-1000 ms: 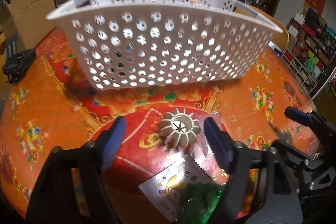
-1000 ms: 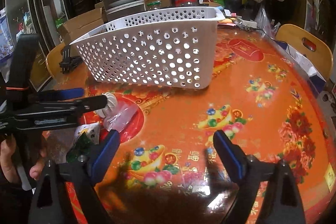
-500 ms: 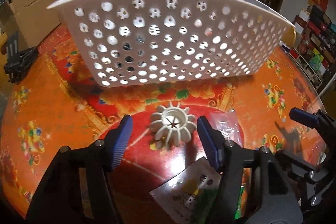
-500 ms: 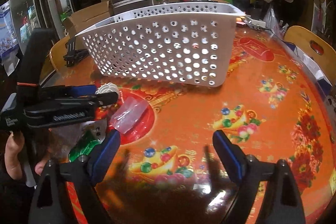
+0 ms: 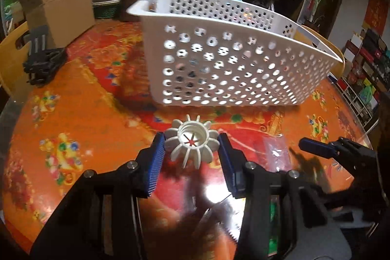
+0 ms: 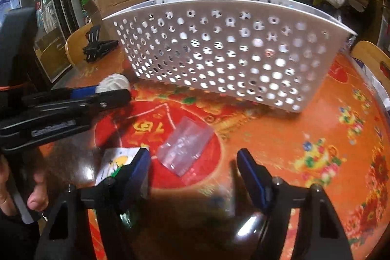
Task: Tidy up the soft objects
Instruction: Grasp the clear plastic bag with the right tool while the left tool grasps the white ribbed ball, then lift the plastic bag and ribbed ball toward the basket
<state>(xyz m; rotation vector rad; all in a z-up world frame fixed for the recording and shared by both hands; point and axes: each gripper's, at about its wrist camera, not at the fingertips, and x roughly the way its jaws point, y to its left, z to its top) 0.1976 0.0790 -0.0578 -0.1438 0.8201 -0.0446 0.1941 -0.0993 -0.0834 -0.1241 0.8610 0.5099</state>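
Taking the white perforated basket (image 5: pixel 231 60) as the landmark: well off its left end lies a black clamp (image 5: pixel 43 65) on the worktop (image 5: pixel 73 113). Just in front of the basket's near wall, toward its left half, the left gripper (image 5: pixel 191 150) is clenched on the white finned soft toy (image 5: pixel 191 144), both blue pads pressed against its ribs; whether it is lifted clear of the worktop cannot be told. To do this step well, I judge the squeeze should stay light enough not to crush the ribs, and the toy should rise above the basket's rim before crossing over, then be let go low inside.

Right of the toy, still in front of the basket, lies a clear plastic pouch (image 6: pixel 185 148), with a printed sachet (image 6: pixel 114 162) further from the basket beside it. The right gripper (image 6: pixel 192 169) hangs released above the pouch, jaws wide and holding nothing.

Through the holes and over the rim, nothing can be made out inside the basket, though its floor is mostly hidden.
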